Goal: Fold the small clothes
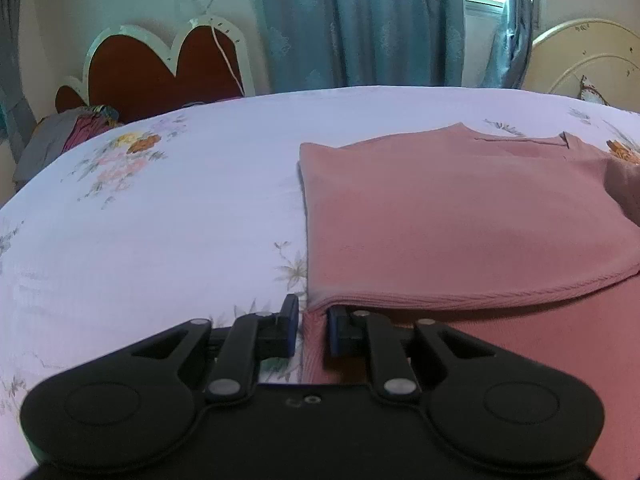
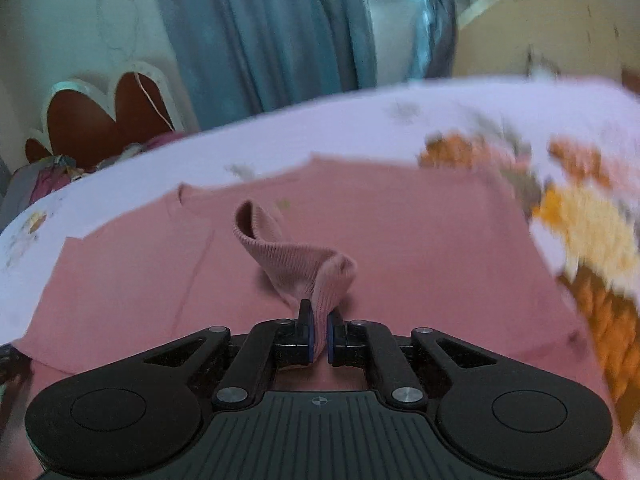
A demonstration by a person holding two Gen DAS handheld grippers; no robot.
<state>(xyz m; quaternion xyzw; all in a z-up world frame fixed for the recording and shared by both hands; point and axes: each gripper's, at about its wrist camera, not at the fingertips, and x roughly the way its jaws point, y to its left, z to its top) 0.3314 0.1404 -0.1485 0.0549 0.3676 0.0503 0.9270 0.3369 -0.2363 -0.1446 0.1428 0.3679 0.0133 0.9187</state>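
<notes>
You are working over a pink ribbed knit garment (image 1: 460, 216) that is lying partly folded on the bed's white floral-print sheet (image 1: 160, 208). Your left claw (image 1: 313, 330) is closing narrowly on the garment's folded lower left corner, with pink fabric sitting between its blue-edged pads (image 1: 293, 330). Your right claw (image 2: 319, 338) is gripping a ribbed hem strip (image 2: 296, 256) of the same garment, which is standing up twisted above the flat fabric. A red heart-shaped headboard (image 1: 160, 68) and teal curtains (image 1: 352, 24) are standing behind the bed.
</notes>
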